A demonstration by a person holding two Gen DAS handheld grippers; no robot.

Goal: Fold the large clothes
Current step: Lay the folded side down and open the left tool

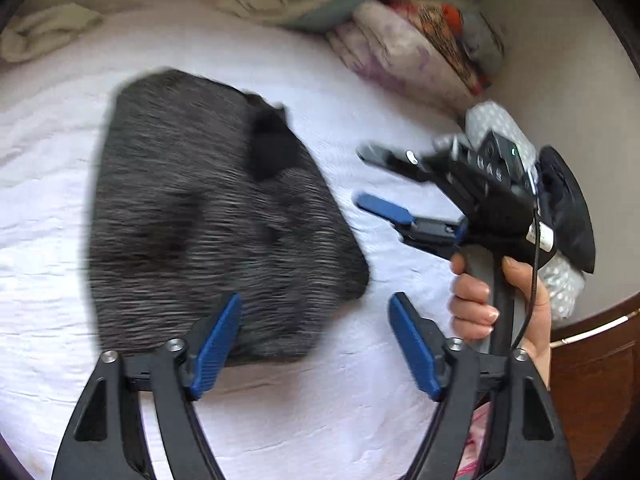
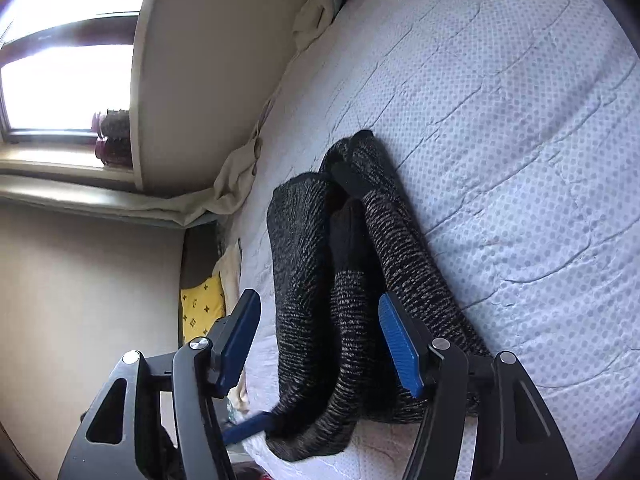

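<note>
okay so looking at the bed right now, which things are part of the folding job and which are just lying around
Job: dark knit garment, left gripper, right gripper.

Lying about: folded laundry pile, cream cloth, yellow cushion, bed sheet.

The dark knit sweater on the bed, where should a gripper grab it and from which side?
Take the sweater by its near folded edge, coming low from the bed's edge: there the rolled layers stand up thick enough to pinch, while its middle lies flat.
</note>
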